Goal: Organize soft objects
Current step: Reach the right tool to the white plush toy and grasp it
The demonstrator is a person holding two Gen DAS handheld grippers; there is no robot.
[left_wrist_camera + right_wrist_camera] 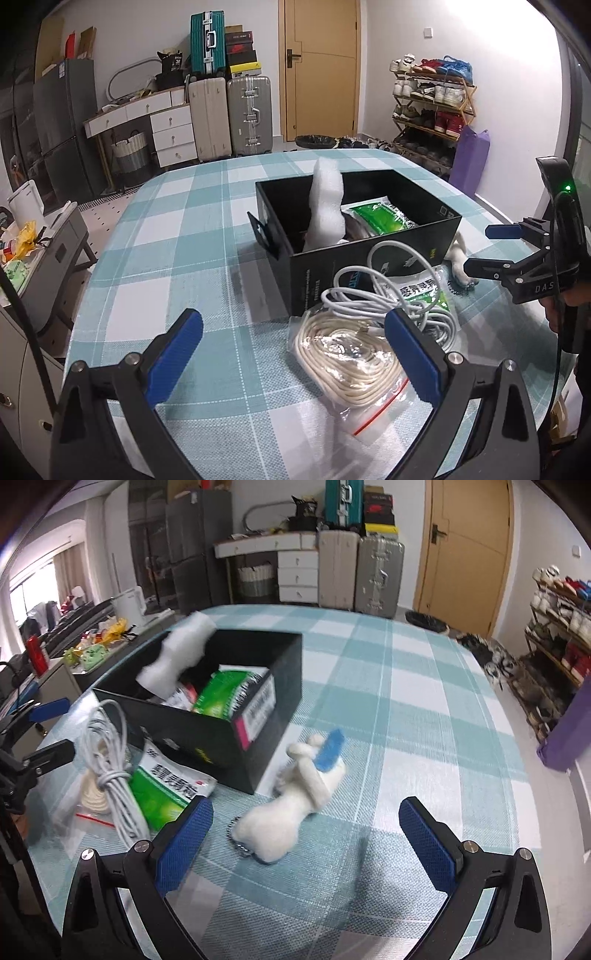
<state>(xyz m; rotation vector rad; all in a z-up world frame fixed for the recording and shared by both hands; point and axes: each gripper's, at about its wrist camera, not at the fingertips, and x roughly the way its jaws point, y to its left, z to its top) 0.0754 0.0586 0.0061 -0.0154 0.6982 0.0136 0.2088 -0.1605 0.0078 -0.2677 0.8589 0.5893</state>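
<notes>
The left gripper (293, 354) is held with jaws spread wide, gripping nothing, above the bagged cream cord (343, 363) and white cable bundle (388, 299) near the table's (184, 236) front edge. The right gripper (304, 843) is likewise wide open and empty, poised over the white plush toy (291, 805), which lies on the checked cloth just beside the black box (207, 734). The box, toward the table's middle, contains a white foam piece (327, 206) and a green packet (380, 218); another green packet (162, 786) lies outside, against its front wall.
</notes>
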